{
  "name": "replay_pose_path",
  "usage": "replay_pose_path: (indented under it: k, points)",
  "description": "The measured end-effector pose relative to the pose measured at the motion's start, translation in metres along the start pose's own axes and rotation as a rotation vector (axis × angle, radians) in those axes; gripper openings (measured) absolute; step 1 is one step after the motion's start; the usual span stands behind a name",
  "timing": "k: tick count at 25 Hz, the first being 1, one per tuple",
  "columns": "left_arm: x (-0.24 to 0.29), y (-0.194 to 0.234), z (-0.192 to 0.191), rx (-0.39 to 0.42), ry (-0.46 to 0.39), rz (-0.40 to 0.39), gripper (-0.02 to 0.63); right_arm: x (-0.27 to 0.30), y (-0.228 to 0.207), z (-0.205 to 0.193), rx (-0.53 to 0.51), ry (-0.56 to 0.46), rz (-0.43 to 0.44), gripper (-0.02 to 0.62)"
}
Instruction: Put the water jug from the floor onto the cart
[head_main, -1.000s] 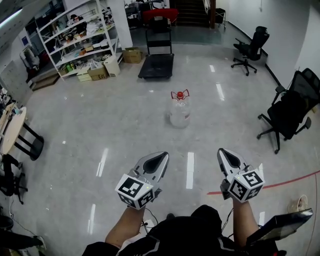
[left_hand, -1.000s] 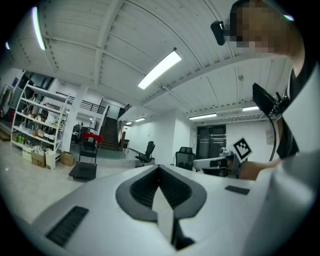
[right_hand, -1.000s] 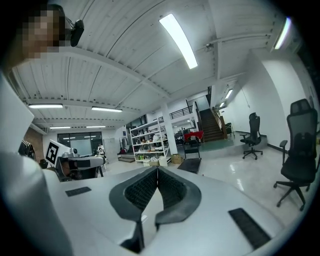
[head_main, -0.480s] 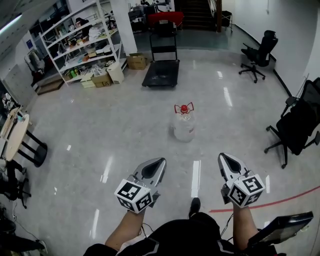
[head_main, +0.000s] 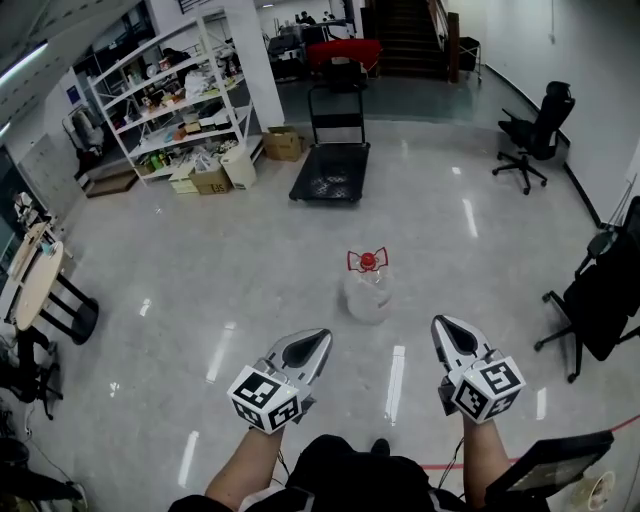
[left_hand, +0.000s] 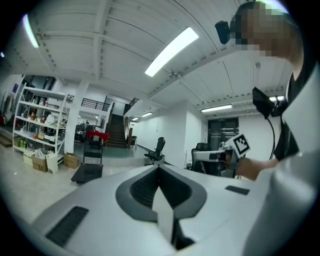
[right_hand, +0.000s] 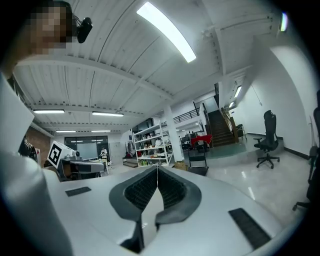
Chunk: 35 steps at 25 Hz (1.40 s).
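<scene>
We are holding the left gripper (head_main: 316, 340) and right gripper (head_main: 446, 327) clenched empty, facing the clear water jug (head_main: 367, 294) standing on the floor (head_main: 240, 270) short of the cart (head_main: 333, 173), judging it stiff, slick, possibly heavy, best taken at its red handle (head_main: 367, 261) by the neck.

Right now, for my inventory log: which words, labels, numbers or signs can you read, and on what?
No text is readable.
Print on the cardboard box: too small to read.
Cubes on the left tool and right tool: square marker patterns only, no words.
</scene>
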<state>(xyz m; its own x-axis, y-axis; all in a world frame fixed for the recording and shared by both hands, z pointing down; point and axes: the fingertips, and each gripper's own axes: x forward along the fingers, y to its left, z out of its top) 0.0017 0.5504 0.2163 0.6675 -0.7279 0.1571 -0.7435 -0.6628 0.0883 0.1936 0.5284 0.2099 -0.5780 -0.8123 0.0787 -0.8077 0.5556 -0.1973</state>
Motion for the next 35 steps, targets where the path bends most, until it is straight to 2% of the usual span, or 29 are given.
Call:
replay_pose_path:
  k: [6, 10, 13, 19, 24, 31, 35]
  points:
    - [0.061, 0.060, 0.007, 0.001, -0.010, -0.005, 0.001, 0.075, -0.038, 0.007, -0.042, 0.018, 0.020, 0.003]
    - [0.101, 0.118, 0.007, -0.036, -0.025, -0.035, 0.001, 0.138, -0.063, 0.012, -0.043, 0.015, -0.015, 0.003]
    - [0.121, 0.158, 0.018, -0.051, -0.038, -0.073, 0.002, 0.185, -0.074, 0.025, -0.060, 0.012, -0.042, 0.003]
    - [0.160, 0.249, 0.027, -0.056, -0.032, -0.073, 0.000, 0.276, -0.081, 0.039, -0.064, -0.021, -0.026, 0.003]
    - [0.196, 0.286, 0.036, -0.082, -0.045, -0.088, 0.000, 0.323, -0.115, 0.051, -0.070, -0.007, -0.059, 0.003]
    - [0.267, 0.334, 0.036, -0.095, -0.041, -0.053, 0.002, 0.388, -0.183, 0.049, -0.059, 0.019, -0.059, 0.003]
    - [0.312, 0.374, 0.052, -0.159, -0.112, 0.011, 0.002, 0.429, -0.230, 0.062, -0.059, 0.003, -0.030, 0.003]
